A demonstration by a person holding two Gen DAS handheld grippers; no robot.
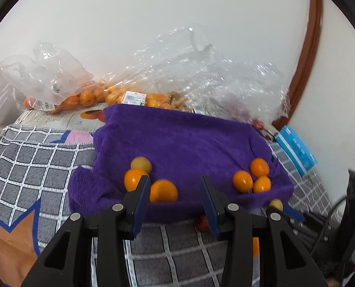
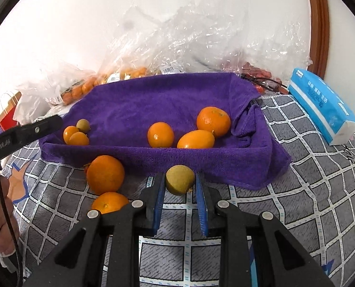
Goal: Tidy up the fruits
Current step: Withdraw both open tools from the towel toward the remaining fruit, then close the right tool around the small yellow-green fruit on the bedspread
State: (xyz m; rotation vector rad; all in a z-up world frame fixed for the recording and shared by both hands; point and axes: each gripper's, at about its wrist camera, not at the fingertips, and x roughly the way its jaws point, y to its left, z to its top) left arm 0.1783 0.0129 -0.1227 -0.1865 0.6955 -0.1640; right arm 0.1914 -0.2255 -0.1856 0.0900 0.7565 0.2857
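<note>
Olive-tan, dull-skinned, round: a small longan-like fruit [image 2: 180, 179], matte against the glossy oranges around it. It sits on the grey checked cloth [image 2: 304, 191], just in front of the near hem of the purple towel [image 2: 153, 100].

Right gripper [image 2: 180, 186]: blue-padded jaws drawn in tight, pinching this fruit at its two sides; the fruit sits at the very fingertips, bulging forward past them.

Left gripper [image 1: 175, 186]: jaws partly spread, nothing between them. Its left finger overlaps a small orange [image 1: 133, 179] in view; whether it touches, cannot tell. It hangs over the towel's near edge.

On the towel, right-wrist view: a mandarin [image 2: 213, 120], a round orange [image 2: 160, 135], an oval kumquat [image 2: 195, 140] at right; at left two small orange fruits and another olive one [image 2: 83, 125].

Off the towel, left of the right gripper: a large orange [image 2: 105, 178], with a smaller one [image 2: 109, 202] just below it.
</note>
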